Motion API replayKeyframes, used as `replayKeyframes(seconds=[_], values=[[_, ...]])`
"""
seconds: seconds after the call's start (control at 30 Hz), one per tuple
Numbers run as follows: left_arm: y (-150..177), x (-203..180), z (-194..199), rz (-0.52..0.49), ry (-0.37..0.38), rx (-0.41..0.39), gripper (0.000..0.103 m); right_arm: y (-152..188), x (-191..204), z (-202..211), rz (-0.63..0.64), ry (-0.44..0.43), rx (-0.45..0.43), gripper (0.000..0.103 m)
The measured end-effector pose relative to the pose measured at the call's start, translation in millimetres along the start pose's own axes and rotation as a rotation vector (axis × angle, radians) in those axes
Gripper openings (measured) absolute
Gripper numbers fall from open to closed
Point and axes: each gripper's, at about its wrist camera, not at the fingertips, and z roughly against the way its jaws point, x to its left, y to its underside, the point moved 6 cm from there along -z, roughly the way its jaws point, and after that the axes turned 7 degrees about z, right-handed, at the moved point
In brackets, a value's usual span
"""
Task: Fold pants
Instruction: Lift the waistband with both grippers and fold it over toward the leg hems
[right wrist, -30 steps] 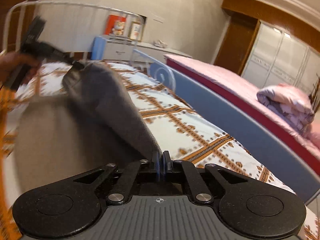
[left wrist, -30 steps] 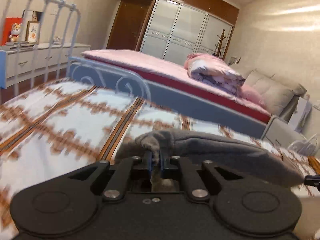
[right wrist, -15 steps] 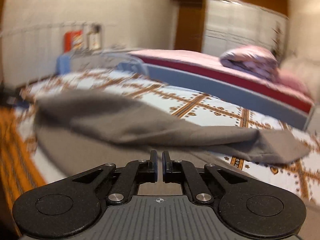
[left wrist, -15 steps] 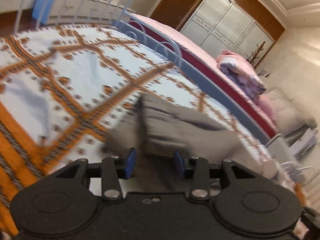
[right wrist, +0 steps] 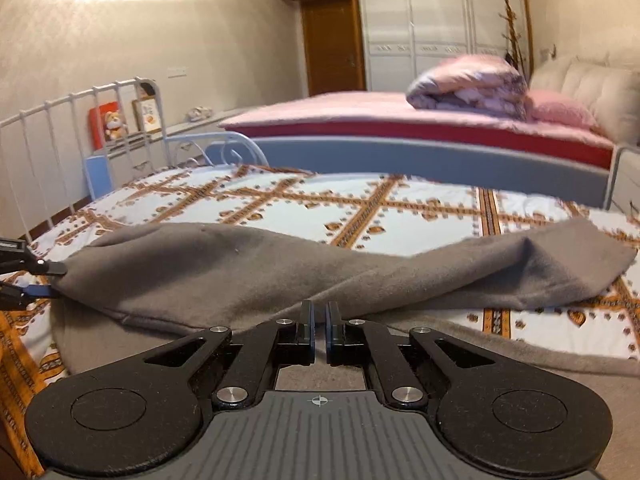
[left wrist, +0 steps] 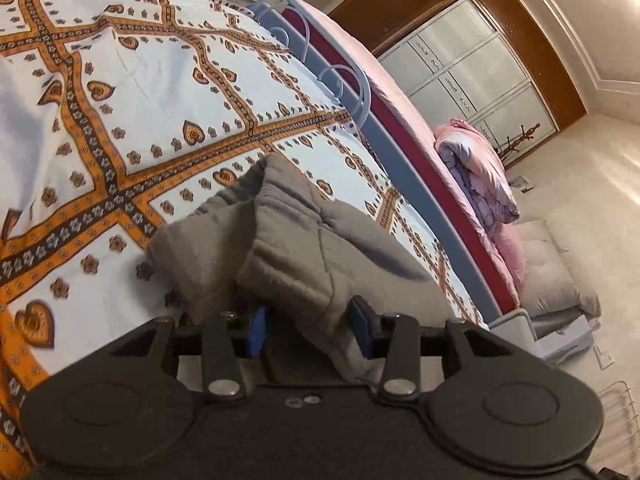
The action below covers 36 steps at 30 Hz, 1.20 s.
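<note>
Since a second ago, both my grippers are letting go of the grey pants [left wrist: 304,248]: my left gripper [left wrist: 310,326] is standing wide around a folded edge, my right gripper [right wrist: 319,322] is parting narrowly, empty, just before the fabric lying on the patterned bedsheet [right wrist: 360,216].

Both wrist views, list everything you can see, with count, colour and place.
pants: one, grey, lying folded over on the patterned bedspread
bedspread: one, white with orange bands, under the pants
big bed: one, pink cover, behind
rolled quilt: one, pink and lilac, on the big bed
wardrobe: one, white, far wall
plush toy: one, orange and white, on the dresser at left
left hand-held gripper: one, black, jaws apart around the pants
right hand-held gripper: one, black, jaws slightly apart, at the pants' edge
</note>
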Motion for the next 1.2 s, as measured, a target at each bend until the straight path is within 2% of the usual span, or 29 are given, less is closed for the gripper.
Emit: replayKeyframes(seconds=[0.03,0.07,0.1,0.13,0.23,0.33,0.4,0.47,0.57,0.63,0.67,0.73,0.8,0.93,1.0,1.03,1.1,1.13,1.17,1.2], values=[[-1,-2,-2,-0.016,-0.009,-0.015,0.023,0,-2,-6,-0.023,0.0,0.009,0.036],[-2,-4,-4,-0.031,-0.021,-0.029,0.019,0,-5,-12,-0.058,0.0,0.011,0.066],[-3,-5,-6,-0.039,-0.03,-0.04,0.017,0,-7,-17,-0.086,0.009,0.006,0.077],[-5,-6,-8,-0.051,-0.033,-0.054,0.016,-1,-11,-22,-0.114,0.021,0.006,0.077],[-13,-9,-10,-0.07,-0.018,-0.08,0.016,-7,-19,-38,-0.22,-0.017,0.036,0.076],[-20,-10,-16,-0.078,-0.016,-0.056,0.016,-13,-27,-57,-0.296,-0.006,0.077,0.07],[-21,-6,-22,-0.081,-0.029,-0.037,0.019,-11,-37,-73,-0.382,0.008,0.138,0.061],[-22,-3,-26,-0.087,-0.038,-0.021,0.019,-8,-48,-84,-0.474,0.009,0.166,0.06],[-23,-2,-28,-0.094,-0.028,-0.023,0.021,-4,-62,-98,-0.542,0.023,0.187,0.06],[-23,-2,-29,-0.113,-0.032,-0.026,0.016,-6,-66,-100,-0.546,0.03,0.182,0.019],[-23,-3,-29,-0.127,-0.041,-0.025,0.014,-5,-68,-101,-0.541,0.029,0.198,0.011],[-24,-9,-26,-0.159,-0.038,-0.029,0.012,-5,-72,-94,-0.541,0.014,0.174,0.011],[-30,-19,-16,-0.175,0.014,-0.049,0.012,-13,-68,-78,-0.492,0.014,0.118,0.01],[-41,-37,14,-0.243,0.072,-0.073,0.012,-34,-51,-18,-0.381,-0.014,-0.027,0.01],[-41,-36,27,-0.287,0.052,-0.061,0.012,-35,-37,13,-0.342,-0.03,-0.067,0.01],[-38,-28,29,-0.287,0.037,-0.037,0.012,-30,-29,25,-0.331,-0.04,-0.07,0.01],[-27,-5,16,-0.305,-0.059,0.042,0.012,-5,-14,41,-0.307,-0.047,-0.046,0.011],[-19,8,7,-0.313,-0.113,0.086,0.012,13,-8,38,-0.299,-0.043,-0.01,0.011],[-12,13,3,-0.323,-0.128,0.098,0.012,34,-2,25,-0.324,-0.047,0.062,0.013],[-11,12,5,-0.322,-0.114,0.073,0.013,51,0,13,-0.356,-0.049,0.133,0.015]])
